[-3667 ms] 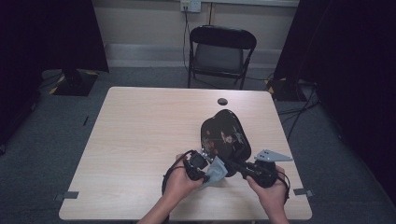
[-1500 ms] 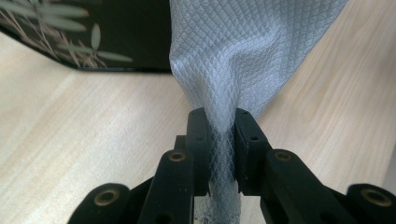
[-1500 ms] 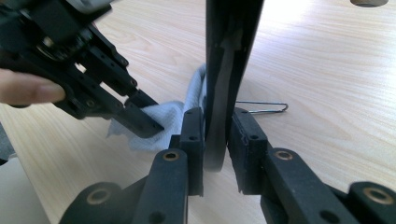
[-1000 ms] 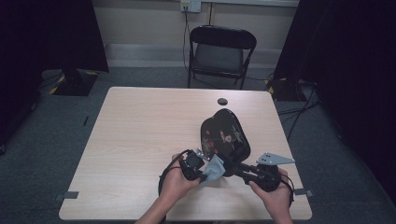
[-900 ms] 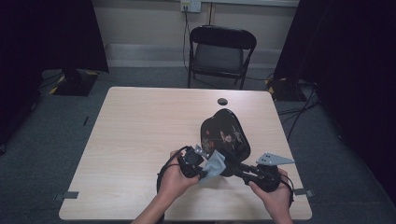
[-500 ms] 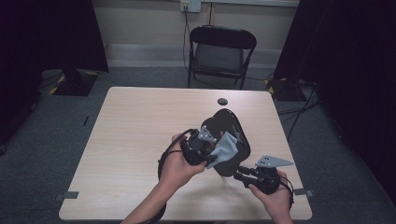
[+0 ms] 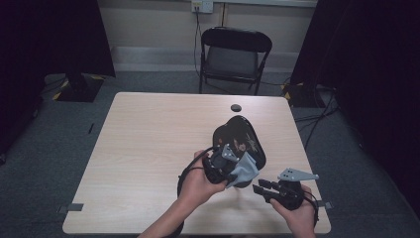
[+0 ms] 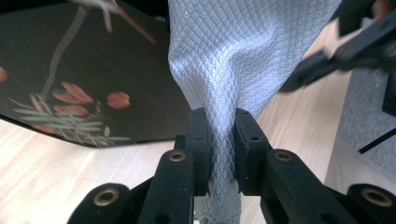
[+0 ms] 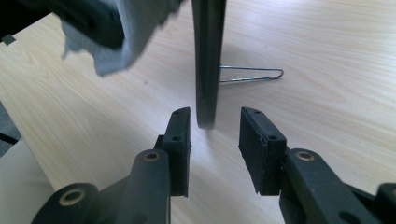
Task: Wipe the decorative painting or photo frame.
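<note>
A black oval plate point(image 7: 242, 134) with a red flower pattern point(image 8: 93, 84) stands tilted on a wire stand point(image 9: 252, 74) on the table. My left gripper point(image 7: 234, 167) point(image 8: 218, 126) is shut on a pale grey cloth point(image 7: 245, 171) point(image 8: 243, 56) and holds it against the plate's lower face. My right gripper point(image 7: 257, 188) point(image 9: 212, 123) sits low at the plate's near edge point(image 9: 208, 56). Its jaws have just been opening, and the edge now stands between them with a gap on each side.
The light wooden table point(image 7: 148, 148) has a small black round object point(image 7: 236, 107) near its far edge. A black folding chair point(image 7: 235, 54) stands behind the table. Dark curtains hang on both sides.
My left hand has lifted the cloth up onto the plate's face. My right gripper has drawn back a little toward the table's near right corner and let go of the plate's edge.
</note>
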A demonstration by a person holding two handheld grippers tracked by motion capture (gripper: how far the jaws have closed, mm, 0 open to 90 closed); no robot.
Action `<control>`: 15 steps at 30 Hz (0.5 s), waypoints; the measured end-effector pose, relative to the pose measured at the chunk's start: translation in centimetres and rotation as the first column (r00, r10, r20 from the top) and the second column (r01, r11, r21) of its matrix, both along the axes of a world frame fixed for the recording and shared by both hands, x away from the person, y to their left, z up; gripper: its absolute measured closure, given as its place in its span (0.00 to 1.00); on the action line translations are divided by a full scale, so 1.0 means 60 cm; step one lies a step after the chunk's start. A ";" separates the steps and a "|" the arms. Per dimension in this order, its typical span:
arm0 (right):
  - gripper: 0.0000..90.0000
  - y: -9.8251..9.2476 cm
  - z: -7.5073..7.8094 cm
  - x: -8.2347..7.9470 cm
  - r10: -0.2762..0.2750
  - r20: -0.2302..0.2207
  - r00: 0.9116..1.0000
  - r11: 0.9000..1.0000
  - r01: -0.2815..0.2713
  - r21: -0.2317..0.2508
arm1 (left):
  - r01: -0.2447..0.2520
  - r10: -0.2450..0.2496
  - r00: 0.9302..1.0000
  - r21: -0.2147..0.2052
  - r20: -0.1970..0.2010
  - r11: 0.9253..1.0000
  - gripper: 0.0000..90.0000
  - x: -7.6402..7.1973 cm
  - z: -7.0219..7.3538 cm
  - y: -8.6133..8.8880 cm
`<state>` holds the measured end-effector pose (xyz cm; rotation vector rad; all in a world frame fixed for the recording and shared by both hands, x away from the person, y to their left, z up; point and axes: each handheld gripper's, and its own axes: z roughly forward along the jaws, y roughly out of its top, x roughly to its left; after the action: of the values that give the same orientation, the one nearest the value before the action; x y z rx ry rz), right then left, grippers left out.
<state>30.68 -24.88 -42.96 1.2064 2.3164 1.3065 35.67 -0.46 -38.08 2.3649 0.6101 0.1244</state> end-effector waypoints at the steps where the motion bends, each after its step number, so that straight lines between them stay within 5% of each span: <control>1: 0.72 -0.002 0.000 -0.001 -0.005 0.003 1.000 1.000 0.005 0.002 | -0.002 0.002 1.000 0.003 -0.003 1.000 0.87 0.000 -0.006 -0.001; 15: 0.79 -0.012 -0.002 0.002 0.005 -0.014 1.000 1.000 -0.005 0.025 | -0.026 0.031 0.997 0.066 -0.070 0.997 0.87 0.004 -0.083 0.006</control>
<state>30.78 -25.57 -43.08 1.2216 2.3211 1.3365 35.89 -0.07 -43.08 2.4329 0.6837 0.0739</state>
